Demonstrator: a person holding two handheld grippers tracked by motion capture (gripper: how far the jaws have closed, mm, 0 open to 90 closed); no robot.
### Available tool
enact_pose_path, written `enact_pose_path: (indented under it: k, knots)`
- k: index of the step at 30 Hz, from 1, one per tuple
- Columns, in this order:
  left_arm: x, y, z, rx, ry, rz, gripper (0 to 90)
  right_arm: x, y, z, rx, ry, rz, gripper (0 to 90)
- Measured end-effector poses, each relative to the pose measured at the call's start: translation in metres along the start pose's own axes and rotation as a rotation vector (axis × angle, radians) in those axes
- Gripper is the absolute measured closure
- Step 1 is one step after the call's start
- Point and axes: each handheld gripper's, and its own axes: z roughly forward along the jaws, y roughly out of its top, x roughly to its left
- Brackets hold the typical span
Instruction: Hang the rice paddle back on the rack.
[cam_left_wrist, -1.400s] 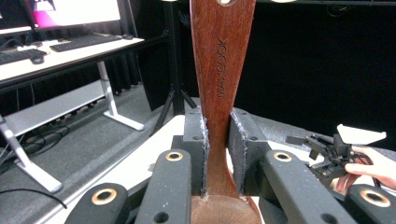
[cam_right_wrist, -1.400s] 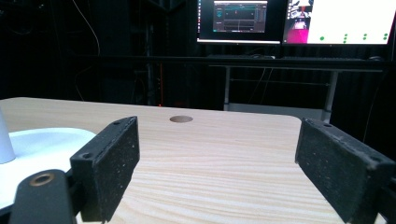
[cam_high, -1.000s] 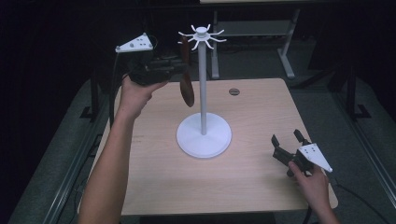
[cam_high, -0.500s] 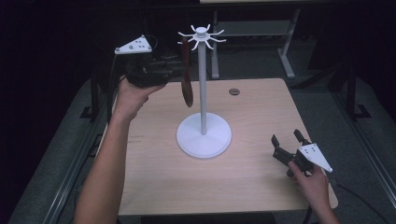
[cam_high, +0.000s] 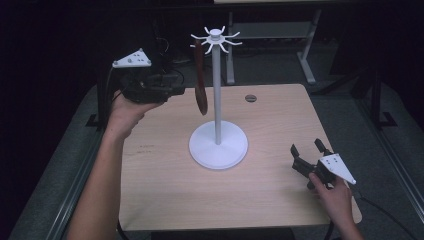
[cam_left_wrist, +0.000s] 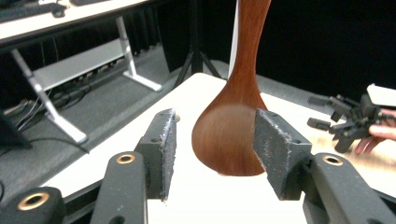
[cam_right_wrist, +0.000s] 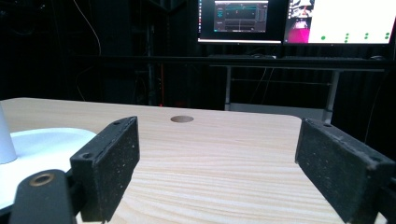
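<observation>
Your left hand-held gripper (cam_left_wrist: 212, 154) sits spread around the hanging wooden spoon (cam_high: 200, 75), so bumping its bowl could unhook it from the white stand (cam_high: 217, 95).

White stand (cam_high: 218, 145) mid-table with a hanging wooden spoon (cam_high: 200, 95) — open tabletop (cam_high: 165, 195) all around it.

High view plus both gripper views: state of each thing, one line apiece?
wooden spoon: hanging from a hook of the stand, bowl down, not gripped.
stand: upright on the table, base flat.
left gripper: open, raised, bowl of the spoon beyond the gap between its jaws.
right gripper: open, empty, low at the table's right edge.
table: bare wood, a round hole near the far edge.
</observation>
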Motion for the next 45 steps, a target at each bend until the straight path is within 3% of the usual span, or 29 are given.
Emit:
enact_pose_path:
  k: [12, 19, 33, 39, 45]
  knots:
    - [-0.002, -0.028, -0.014, 0.045, 0.037, -0.034, 40.7, 0.0, 0.0, 0.0, -0.003, 0.0, 0.007, 13.0]
    - [0.002, -0.055, -0.019, 0.074, 0.064, -0.064, 37.7, 0.0, 0.0, 0.0, -0.002, 0.001, 0.007, 13.0]
    - [0.002, -0.113, -0.026, 0.128, 0.124, -0.07, 25.7, 0.0, 0.0, 0.0, -0.001, 0.002, 0.008, 13.0]
    - [0.002, -0.139, -0.024, 0.146, 0.152, -0.111, 19.7, 0.0, 0.0, 0.0, -0.002, 0.001, 0.007, 13.0]
    - [0.002, -0.158, -0.024, 0.17, 0.171, -0.125, 17.4, 0.0, 0.0, 0.0, -0.002, 0.0, 0.005, 13.0]
